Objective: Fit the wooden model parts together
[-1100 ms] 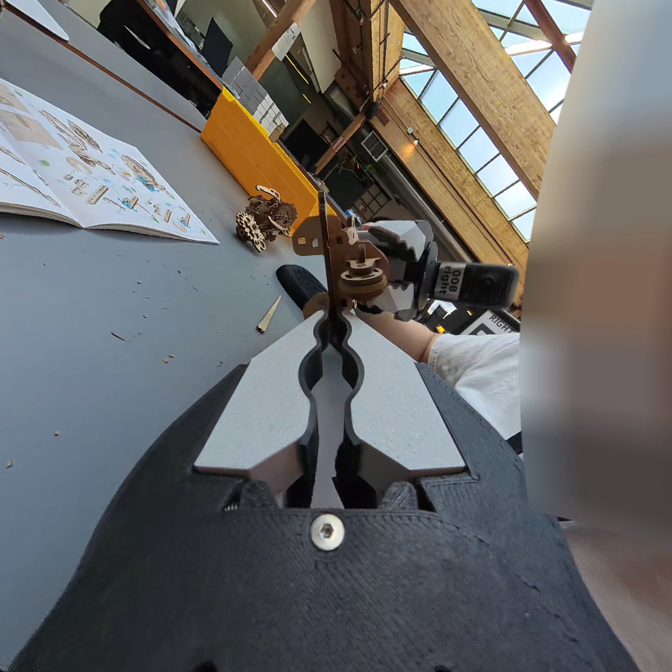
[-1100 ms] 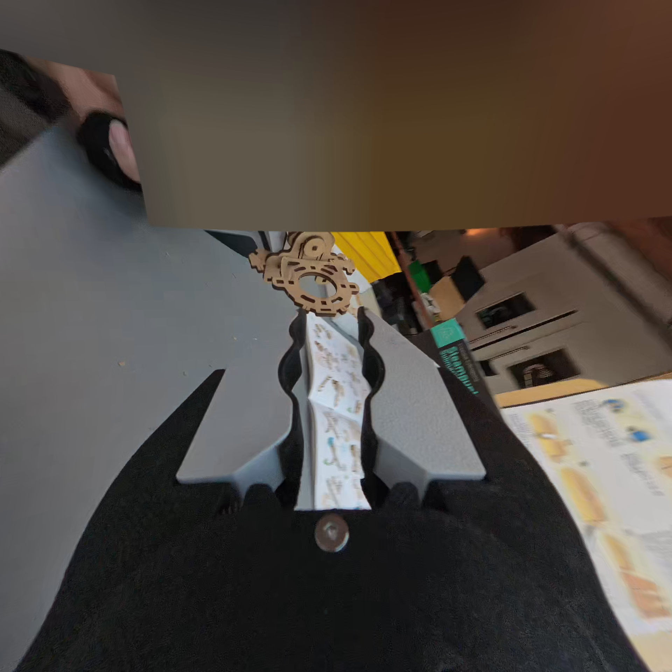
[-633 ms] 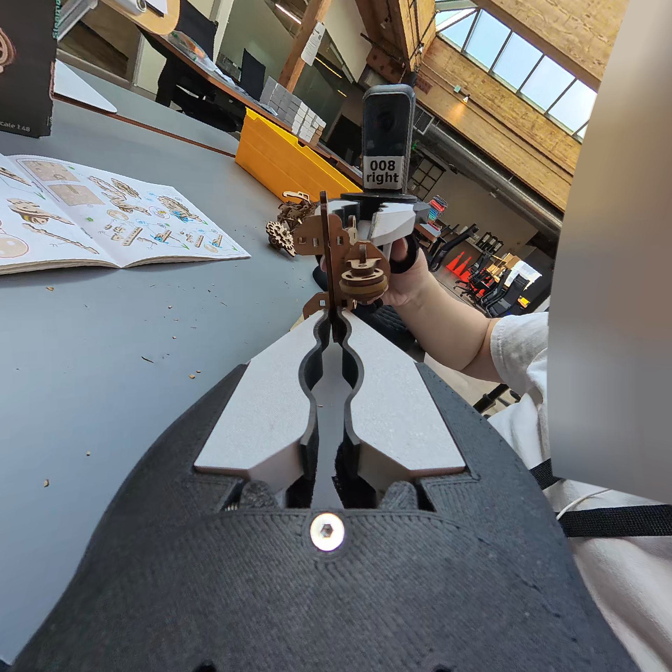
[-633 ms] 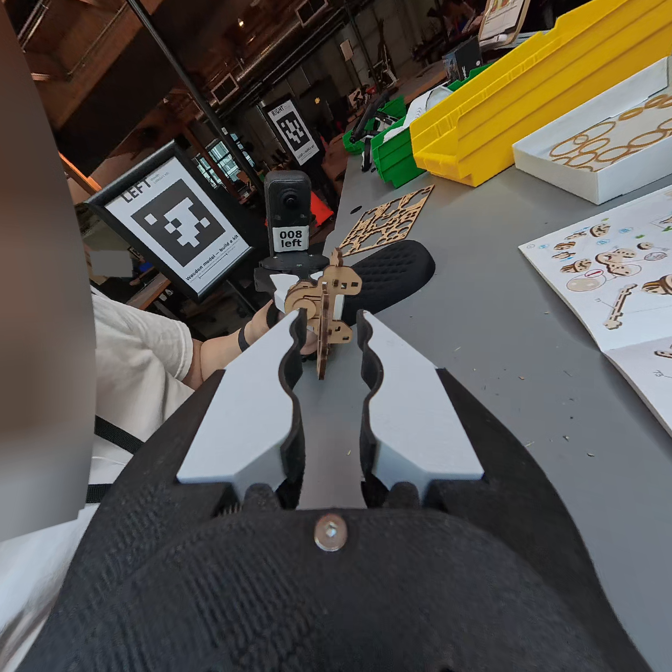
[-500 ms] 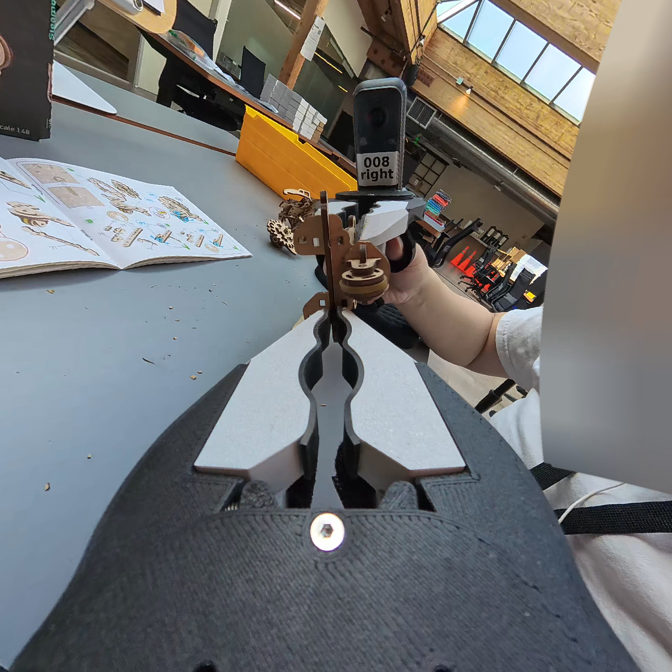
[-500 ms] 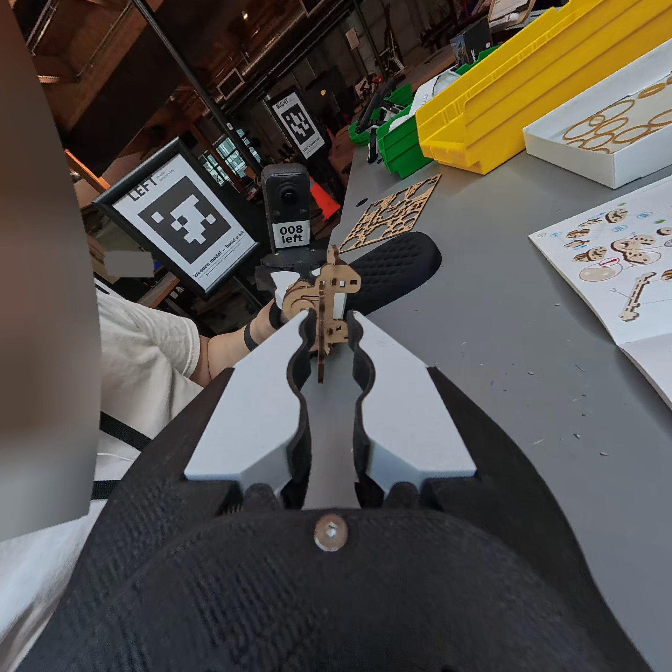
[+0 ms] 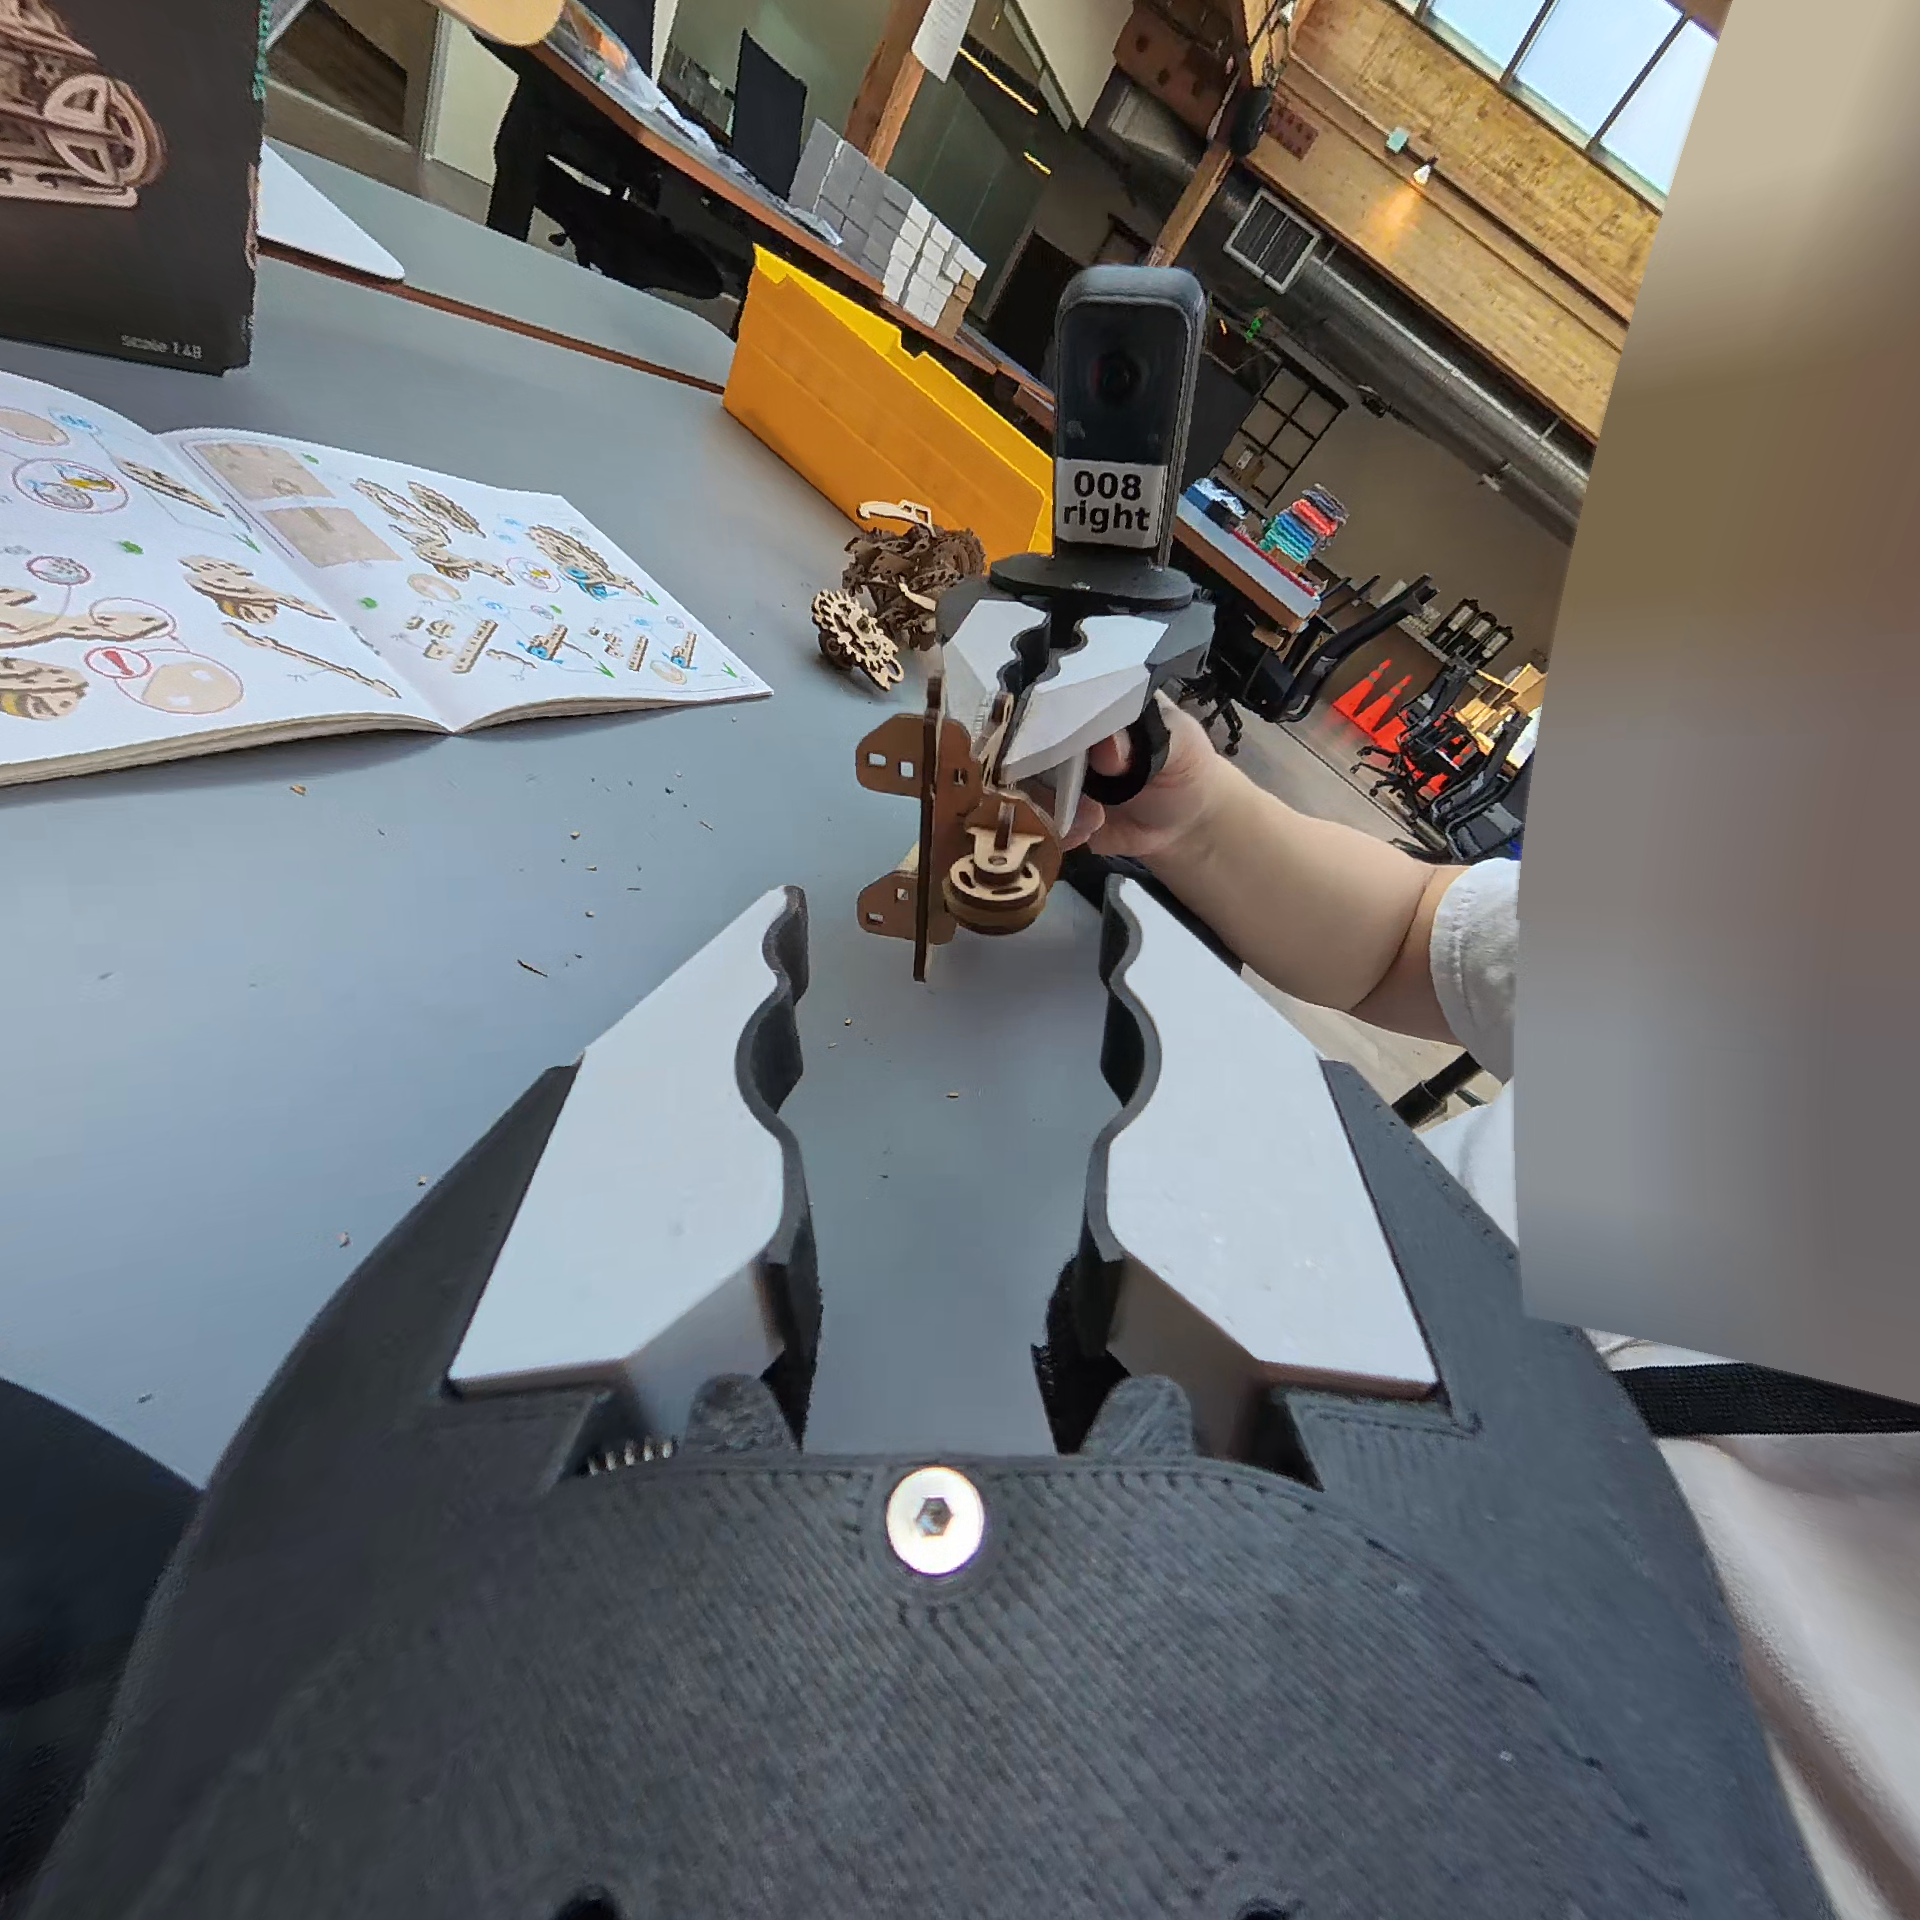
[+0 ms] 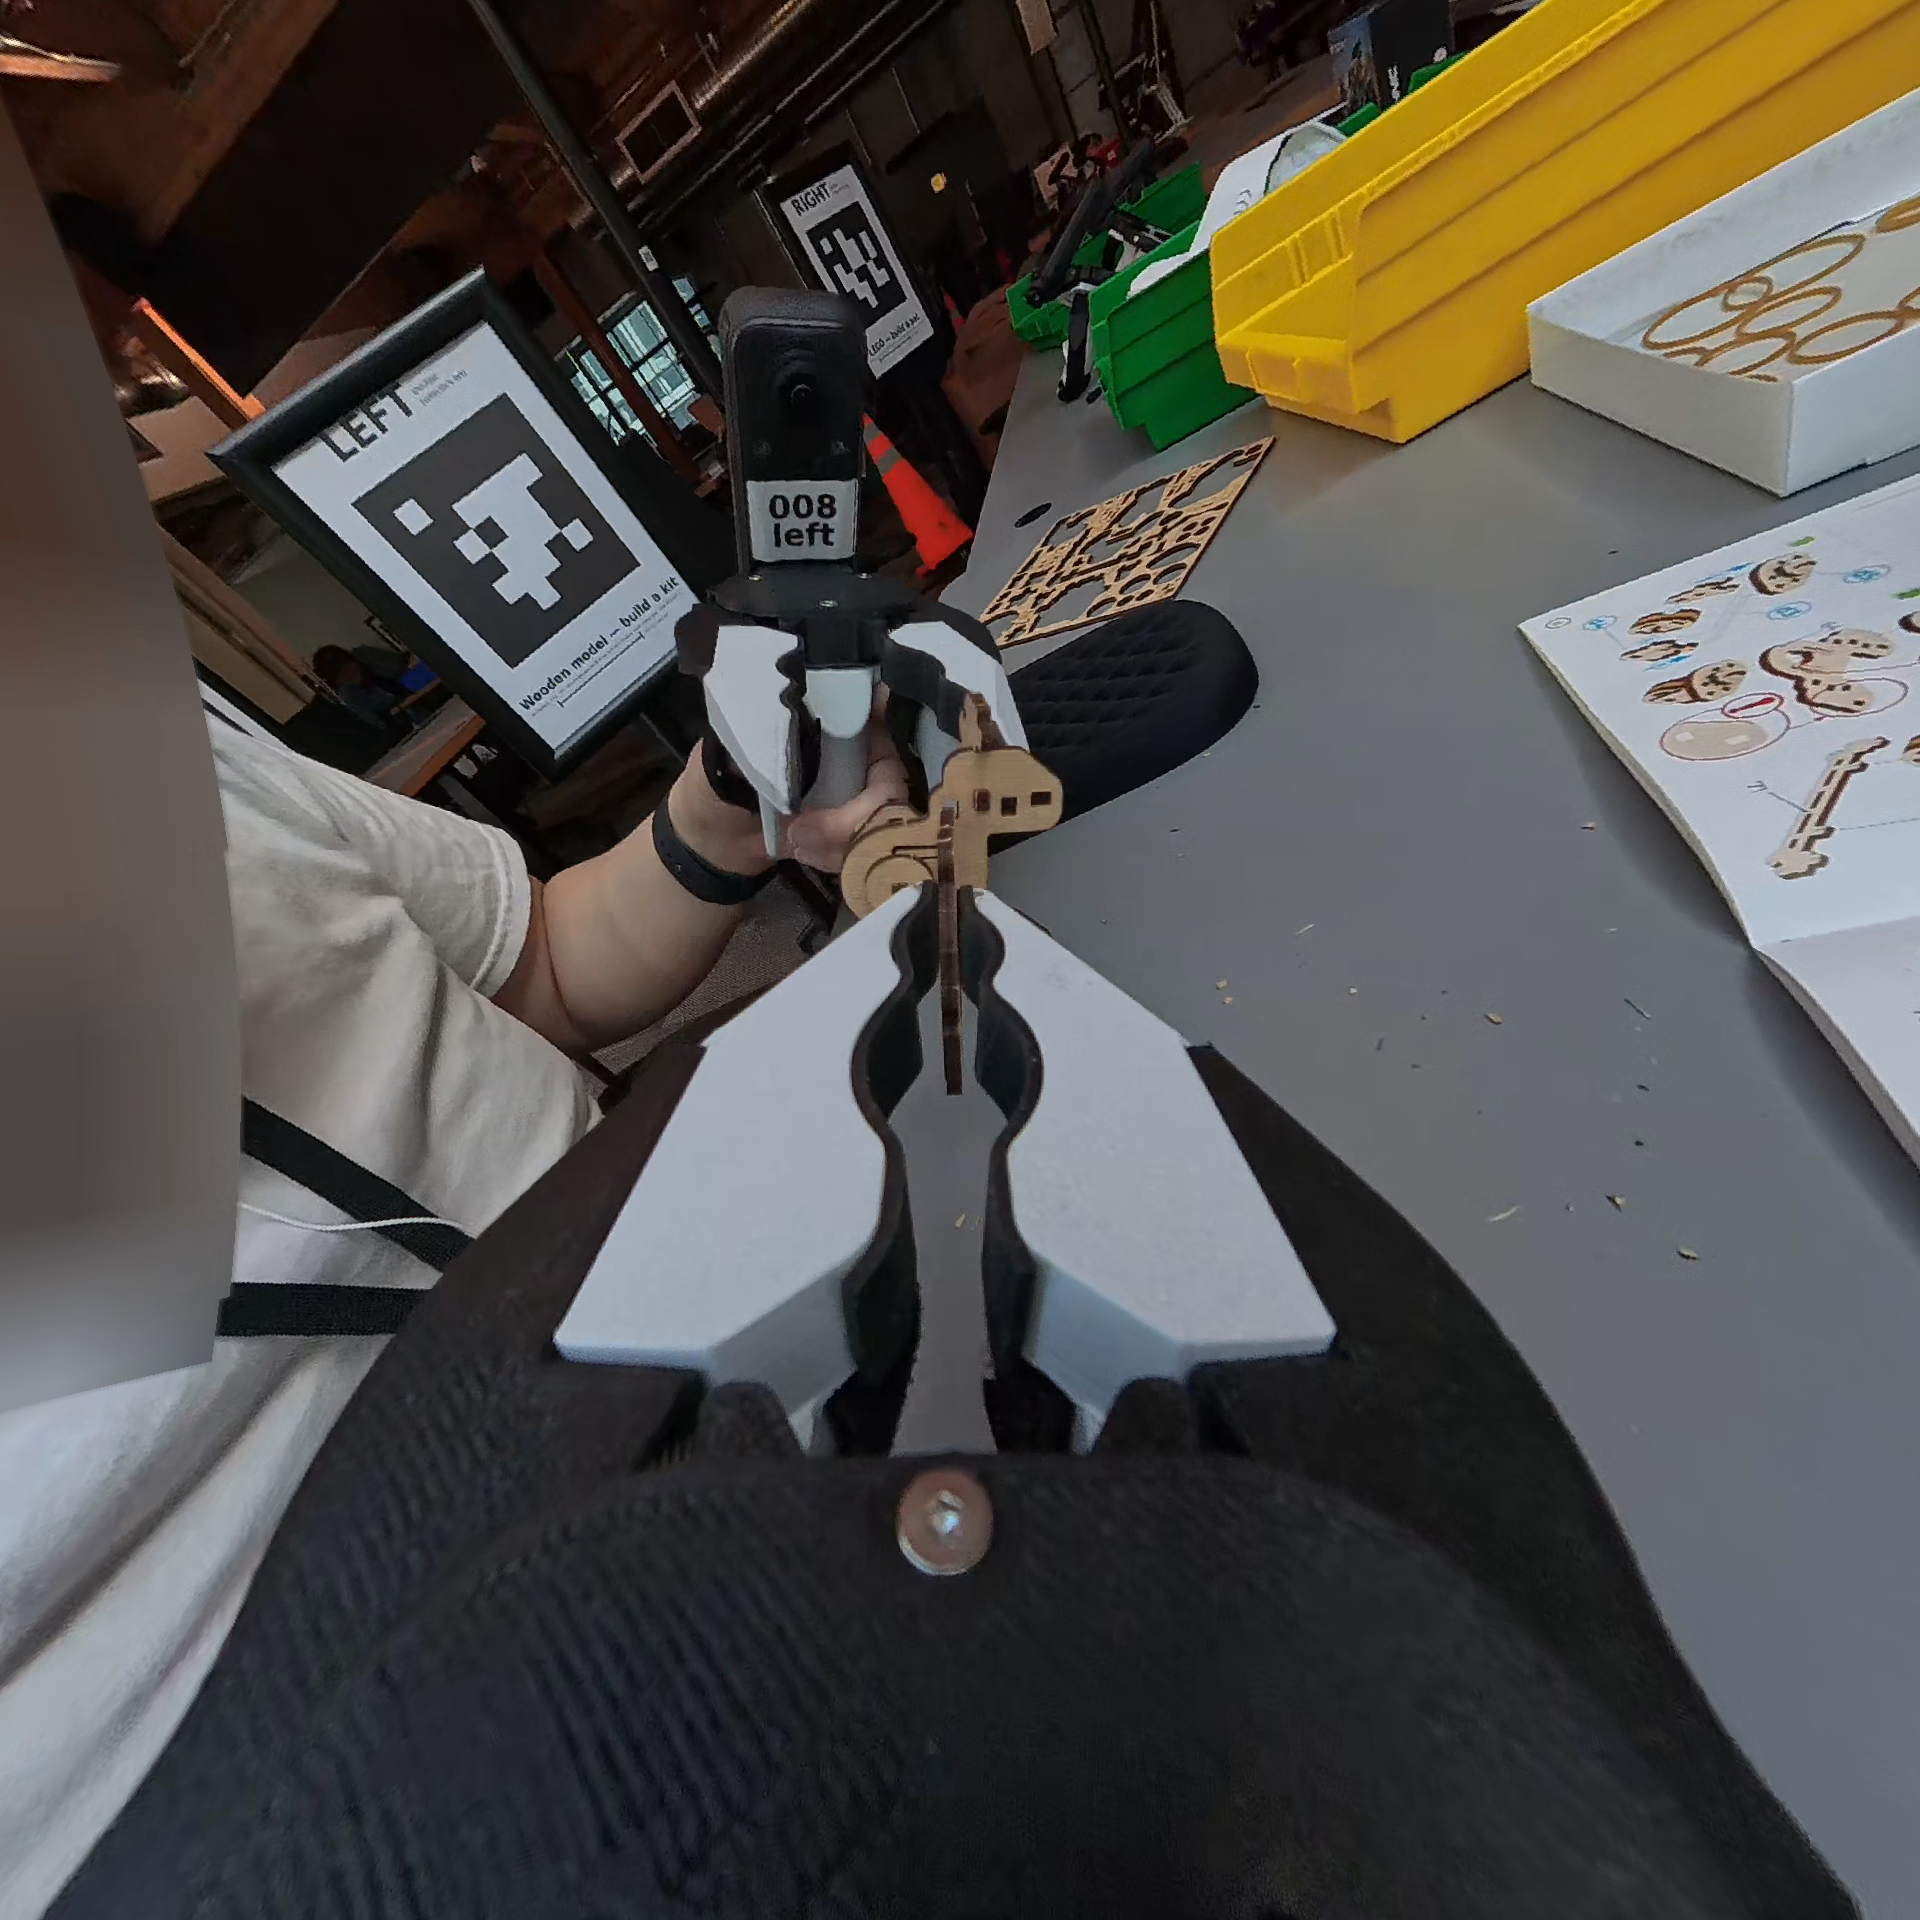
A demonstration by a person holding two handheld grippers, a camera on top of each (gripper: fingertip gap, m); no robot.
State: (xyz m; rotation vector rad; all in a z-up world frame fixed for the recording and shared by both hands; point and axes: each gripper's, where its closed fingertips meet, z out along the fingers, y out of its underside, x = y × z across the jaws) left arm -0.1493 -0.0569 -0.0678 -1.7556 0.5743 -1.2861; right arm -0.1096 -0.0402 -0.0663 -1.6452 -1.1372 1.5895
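A small wooden sub-assembly (image 7: 940, 831), a flat slotted plate with a round wheel piece on its side, hangs just above the grey table (image 7: 312, 987). My right gripper (image 8: 948, 902) is shut on the plate's thin edge (image 8: 949, 977); it also shows in the left wrist view (image 7: 1003, 732), gripping from above. My left gripper (image 7: 951, 909) is open and empty, its fingers either side of the assembly and not touching it. In the right wrist view the left gripper (image 8: 847, 753) shows just behind the assembly (image 8: 977, 800).
An open instruction booklet (image 7: 312, 582) lies to the left, with a built gear cluster (image 7: 899, 608) and a yellow bin (image 7: 873, 416) beyond. The right wrist view shows a punched-out wooden sheet (image 8: 1132, 540), a black pad (image 8: 1132, 686), a white tray (image 8: 1714, 416) and green bins (image 8: 1143, 322). Some 5 centimeters of space lies between my two pairs of fingers.
My left gripper has opened and let go of the wooden sub-assembly. My right gripper stays shut on it and holds it alone, lower and nearer the table.
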